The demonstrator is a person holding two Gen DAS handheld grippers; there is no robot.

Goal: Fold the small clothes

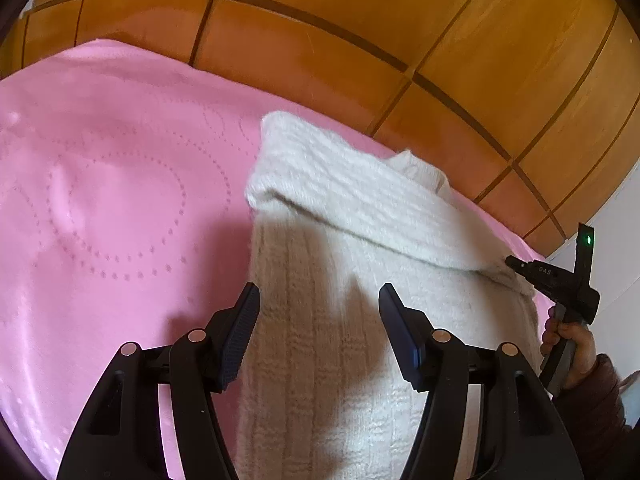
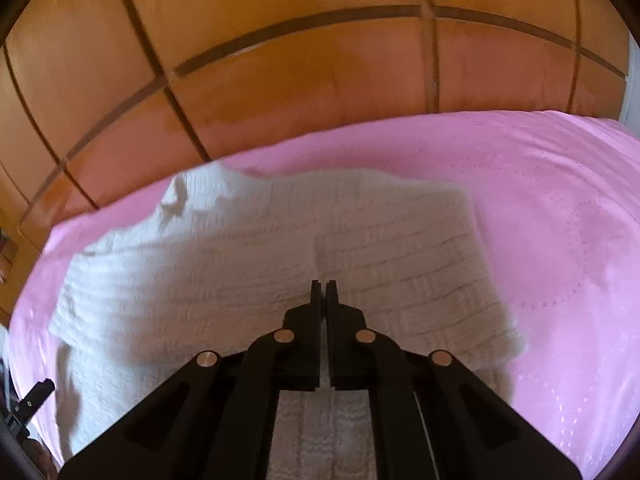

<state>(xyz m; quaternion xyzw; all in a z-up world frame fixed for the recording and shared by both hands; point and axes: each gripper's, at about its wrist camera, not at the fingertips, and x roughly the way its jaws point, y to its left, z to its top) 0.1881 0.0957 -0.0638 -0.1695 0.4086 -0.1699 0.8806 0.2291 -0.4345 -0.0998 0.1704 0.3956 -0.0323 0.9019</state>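
A cream knitted garment lies on a pink bedspread, its far part folded over in a band. My left gripper is open and empty, its jaws hovering above the near part of the knit. My right gripper shows at the garment's right edge, held by a hand; there its tip looks closed against the knit. In the right wrist view the right gripper is shut over the garment; whether cloth sits between the fingers I cannot tell.
A wooden panelled headboard rises just behind the bed, also in the right wrist view. The pink bedspread stretches beside the garment. A white wall stands at the right. The left gripper's tip shows at the lower left.
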